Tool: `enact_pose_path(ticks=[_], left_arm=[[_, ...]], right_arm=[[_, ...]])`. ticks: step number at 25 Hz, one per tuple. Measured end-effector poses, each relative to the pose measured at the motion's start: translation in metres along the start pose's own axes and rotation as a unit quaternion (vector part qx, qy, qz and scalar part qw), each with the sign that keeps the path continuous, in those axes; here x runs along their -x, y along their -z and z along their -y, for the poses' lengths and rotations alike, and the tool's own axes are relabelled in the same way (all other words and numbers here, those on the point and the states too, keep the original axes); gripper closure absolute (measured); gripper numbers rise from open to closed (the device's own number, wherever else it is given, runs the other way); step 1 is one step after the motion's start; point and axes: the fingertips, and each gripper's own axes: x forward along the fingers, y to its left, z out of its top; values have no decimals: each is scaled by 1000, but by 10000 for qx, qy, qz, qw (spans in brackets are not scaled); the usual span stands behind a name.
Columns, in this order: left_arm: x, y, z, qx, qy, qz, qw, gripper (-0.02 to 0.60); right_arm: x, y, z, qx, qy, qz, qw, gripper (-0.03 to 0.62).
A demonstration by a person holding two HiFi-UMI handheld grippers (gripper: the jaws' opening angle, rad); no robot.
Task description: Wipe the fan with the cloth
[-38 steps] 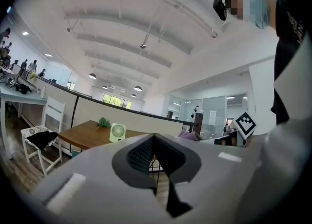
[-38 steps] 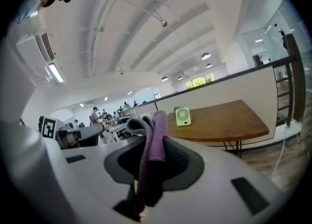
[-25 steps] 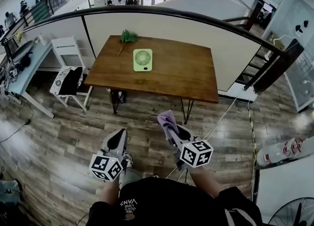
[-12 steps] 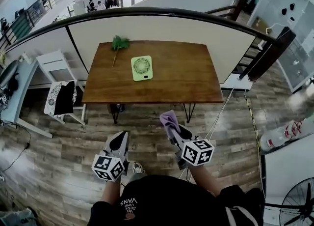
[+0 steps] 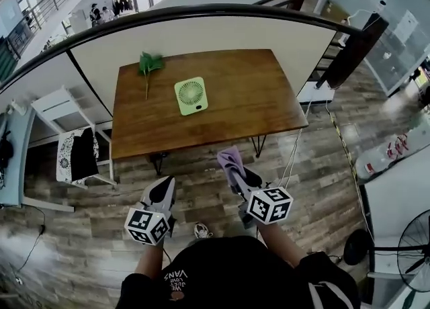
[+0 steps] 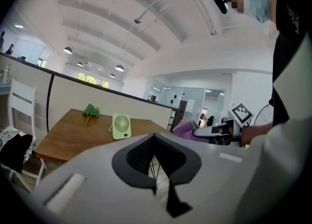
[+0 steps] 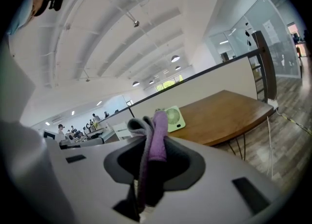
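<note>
right tongs (image 7: 148, 145) on cloth (image 7: 157, 131), left tongs (image 6: 155, 139) together

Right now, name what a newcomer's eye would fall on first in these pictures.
The pale green fan catches the eye first, near the middle of the brown wooden table, with a green leafy sprig at the table's far left corner. Next comes the purple cloth, clamped in the right tool above the plank floor, short of the table. The left tool beside it is shut and empty.
</note>
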Motion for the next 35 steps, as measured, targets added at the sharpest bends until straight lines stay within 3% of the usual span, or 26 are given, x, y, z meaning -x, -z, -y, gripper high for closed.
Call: enact_pose_path(ticks=[7, 15, 35], left_arm=[[-9, -1, -24, 139, 47, 22, 9999, 571], [-37, -1, -47, 268, -239, 39, 9993, 571], [-149, -11, -84, 506, -1373, 91, 9892, 570]], right_arm=[[-22, -3, -5, 67, 73, -86, 9999, 497], [-61, -14, 18, 148, -77, -311, 9994, 497], [-164, -53, 96, 671, -1212, -1233, 9827, 497]])
